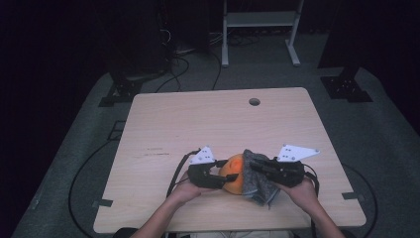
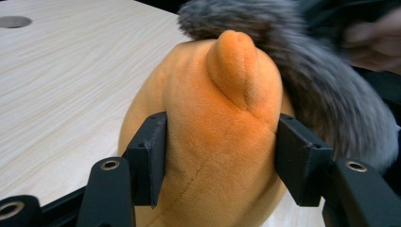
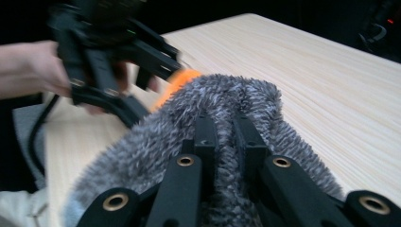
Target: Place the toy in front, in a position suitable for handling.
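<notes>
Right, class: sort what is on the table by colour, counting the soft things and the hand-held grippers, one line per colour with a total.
Orange: 1, the orange plush toy
Grey: 1, the grey furry cloth
Black: 2, the left hand-held gripper and the right hand-held gripper
Total: 4

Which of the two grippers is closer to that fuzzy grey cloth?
The right. The right gripper has its jaws pinched shut on the grey furry cloth. The left gripper clamps the orange plush toy instead, with the cloth draped over the toy's far side.
</notes>
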Tool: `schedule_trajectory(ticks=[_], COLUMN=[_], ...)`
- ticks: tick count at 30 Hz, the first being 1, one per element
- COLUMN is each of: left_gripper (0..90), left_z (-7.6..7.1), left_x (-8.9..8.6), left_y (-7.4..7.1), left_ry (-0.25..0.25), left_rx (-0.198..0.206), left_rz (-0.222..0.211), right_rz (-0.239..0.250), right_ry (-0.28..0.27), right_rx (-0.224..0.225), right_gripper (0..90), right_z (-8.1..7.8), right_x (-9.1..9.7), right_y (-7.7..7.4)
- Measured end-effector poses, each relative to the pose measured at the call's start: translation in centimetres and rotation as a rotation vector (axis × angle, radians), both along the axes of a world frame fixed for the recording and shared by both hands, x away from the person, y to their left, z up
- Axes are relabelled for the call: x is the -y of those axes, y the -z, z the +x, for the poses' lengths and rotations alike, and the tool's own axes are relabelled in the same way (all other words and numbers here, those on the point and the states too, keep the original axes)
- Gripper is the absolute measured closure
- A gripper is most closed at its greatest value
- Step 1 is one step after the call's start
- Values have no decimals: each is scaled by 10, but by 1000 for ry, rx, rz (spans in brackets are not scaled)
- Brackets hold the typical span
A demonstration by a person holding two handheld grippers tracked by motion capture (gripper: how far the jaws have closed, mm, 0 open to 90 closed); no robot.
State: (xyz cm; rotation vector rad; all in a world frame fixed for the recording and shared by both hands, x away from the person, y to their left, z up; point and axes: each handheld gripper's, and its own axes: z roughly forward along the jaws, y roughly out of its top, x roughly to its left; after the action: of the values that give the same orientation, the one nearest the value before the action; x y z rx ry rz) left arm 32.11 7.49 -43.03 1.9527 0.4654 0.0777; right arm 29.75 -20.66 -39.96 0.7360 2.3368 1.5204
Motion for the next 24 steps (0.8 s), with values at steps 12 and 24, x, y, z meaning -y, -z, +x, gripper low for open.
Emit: schedule_trajectory(ticks=[12,24], left_gripper=[254,452], left_z=[-11,-17], left_x=[17,18], left_y=[3,4], left_ry=[91,123], left_rx=[136,183], left_rz=[104,149], right_rz=[-2,-19], right_ry=[39,-107], right_rx=[-54,-9], right_gripper=[816,817], right_z=[-5,-10], right_x=[35,6], right_y=[9,-20])
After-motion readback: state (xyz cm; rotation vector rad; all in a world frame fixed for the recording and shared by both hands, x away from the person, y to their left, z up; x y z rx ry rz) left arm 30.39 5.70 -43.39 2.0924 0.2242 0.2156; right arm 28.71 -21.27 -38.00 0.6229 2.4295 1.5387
